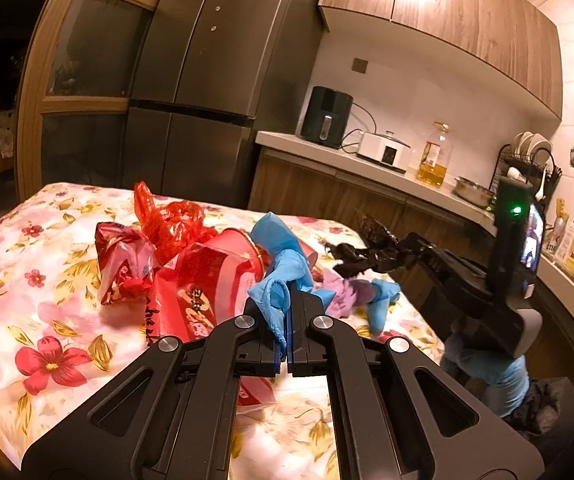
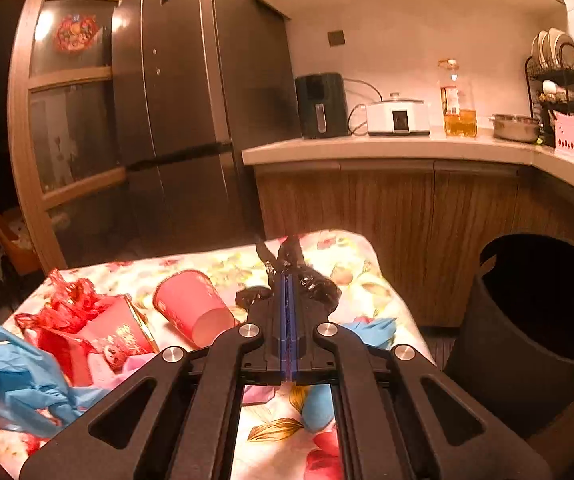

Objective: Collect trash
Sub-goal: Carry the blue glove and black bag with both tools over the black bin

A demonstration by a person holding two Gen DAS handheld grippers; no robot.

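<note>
A: Blue glove [image 1: 277, 276], crumpled, is pinched in the left tool [image 1: 289, 316], just above the floral table [image 1: 19, 280].
B: And the right tool [image 2: 289, 304]?
A: Pressed together on a black plastic bag [image 2: 307, 280]; farther off lie a red cup [image 2: 193, 306] and red wrappers [image 1: 127, 260].

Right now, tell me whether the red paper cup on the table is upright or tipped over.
Tipped over. The red paper cup lies on its side on the floral tablecloth, its flat base facing the right wrist camera.
</note>
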